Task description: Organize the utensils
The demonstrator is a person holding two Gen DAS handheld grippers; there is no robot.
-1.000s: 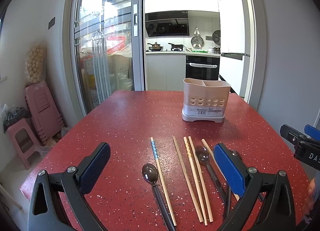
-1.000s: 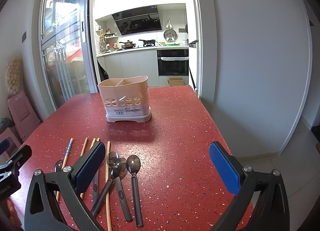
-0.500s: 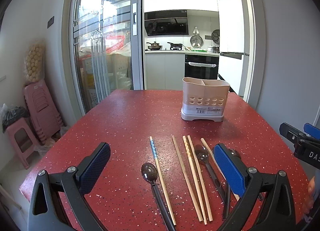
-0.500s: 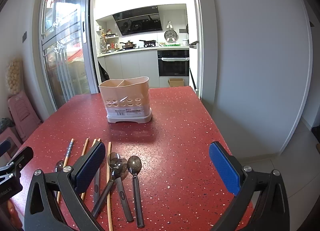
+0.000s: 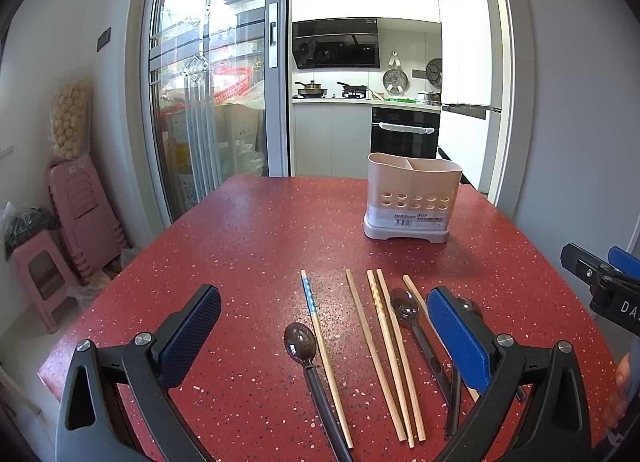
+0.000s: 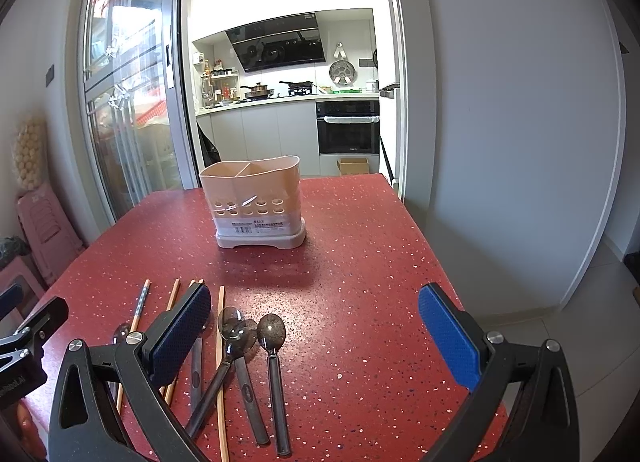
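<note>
A beige two-compartment utensil holder (image 5: 412, 197) stands empty on the red table, also in the right wrist view (image 6: 256, 201). Several wooden chopsticks (image 5: 384, 346) and dark spoons (image 5: 300, 342) lie side by side near the front edge; they show in the right wrist view as chopsticks (image 6: 220, 342) and spoons (image 6: 272, 334). My left gripper (image 5: 324, 334) is open and empty above the utensils. My right gripper (image 6: 316, 334) is open and empty, with its left finger over the chopsticks and the spoons between its fingers.
The red speckled table (image 5: 260, 246) has its right edge (image 6: 432, 246) beside a grey wall. Pink stools (image 5: 76, 213) stand by the glass sliding door at left. A kitchen lies beyond the doorway.
Both grippers have drifted slightly; the holder and utensils lie where they were. Both grippers stay open.
</note>
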